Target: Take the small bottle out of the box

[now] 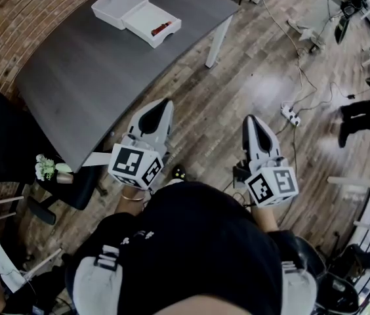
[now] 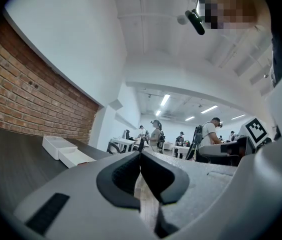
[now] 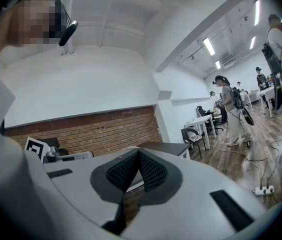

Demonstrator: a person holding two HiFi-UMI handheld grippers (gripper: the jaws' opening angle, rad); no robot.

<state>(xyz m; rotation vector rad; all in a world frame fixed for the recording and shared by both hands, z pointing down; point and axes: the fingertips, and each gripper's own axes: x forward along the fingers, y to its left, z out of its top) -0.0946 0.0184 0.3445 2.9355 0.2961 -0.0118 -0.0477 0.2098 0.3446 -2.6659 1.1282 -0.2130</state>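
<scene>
Close against the person's dark top, both grippers were held low and side by side over the plank floor (image 1: 250,77), noses pointing away from the body. The left gripper (image 1: 164,103) had its jaws pressed together with nothing between them, its marker cube (image 1: 134,166) nearest the wrist. The right gripper (image 1: 250,119) was the same: jaws together, empty, its own marker cube (image 1: 272,186) facing up. The left one hung just beside the near corner of the dark grey table (image 1: 93,77); the right one was out over bare floor.

To the left, below the table edge, stood a black chair (image 1: 1,143) and a small bunch of white flowers (image 1: 44,167). A white power strip (image 1: 290,114) lay on the planks off to the right, with cables trailing from it.

Well apart from both grippers, at the table's far end, sat the open white box (image 1: 116,5), its two halves side by side. The small bottle (image 1: 161,27), reddish with a dark end, lay on its side in the shallower right half, untouched.

Beyond, along the brick wall (image 1: 14,18) and the open room, another person's dark legs (image 1: 362,120) showed at the right edge.
</scene>
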